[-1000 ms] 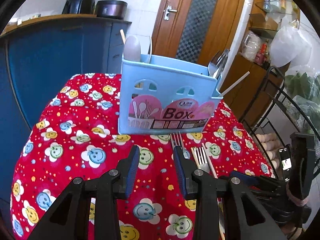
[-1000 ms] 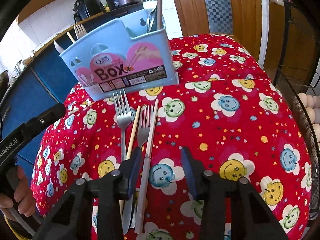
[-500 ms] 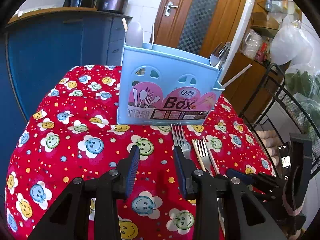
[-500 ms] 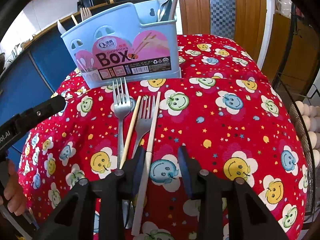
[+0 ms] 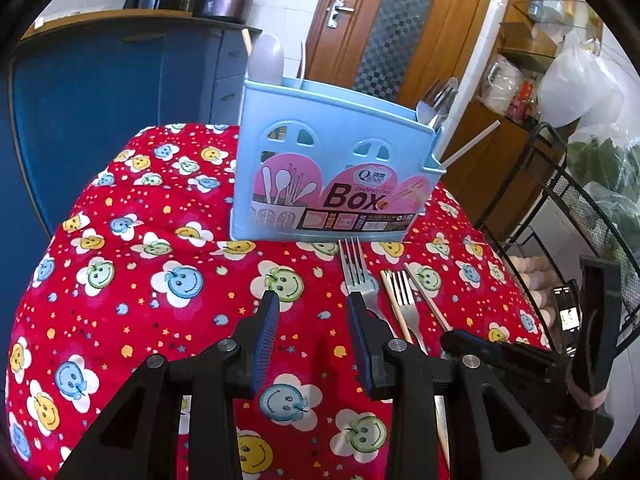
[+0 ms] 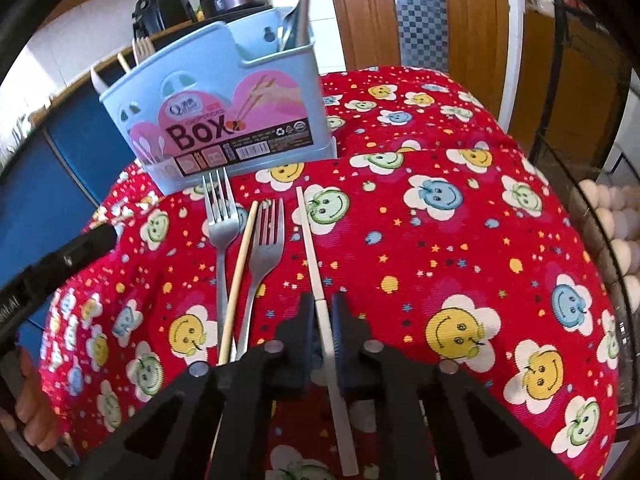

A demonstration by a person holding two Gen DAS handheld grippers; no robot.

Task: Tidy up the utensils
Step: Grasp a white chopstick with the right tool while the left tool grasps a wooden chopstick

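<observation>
Only right wrist view shows right gripper [image 6: 323, 312] just closed on white chopstick [image 6: 310, 240]; left gripper [image 5: 314, 320] apart, empty.

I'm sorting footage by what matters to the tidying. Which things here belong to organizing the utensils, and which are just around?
Part of the job:
- white chopstick, with the right gripper shut on it, its jaws having just closed
- wooden chopstick
- two forks on the cloth
- blue utensil box
- left gripper, open over the cloth

Just around:
- red tablecloth
- eggs
- wooden door
</observation>
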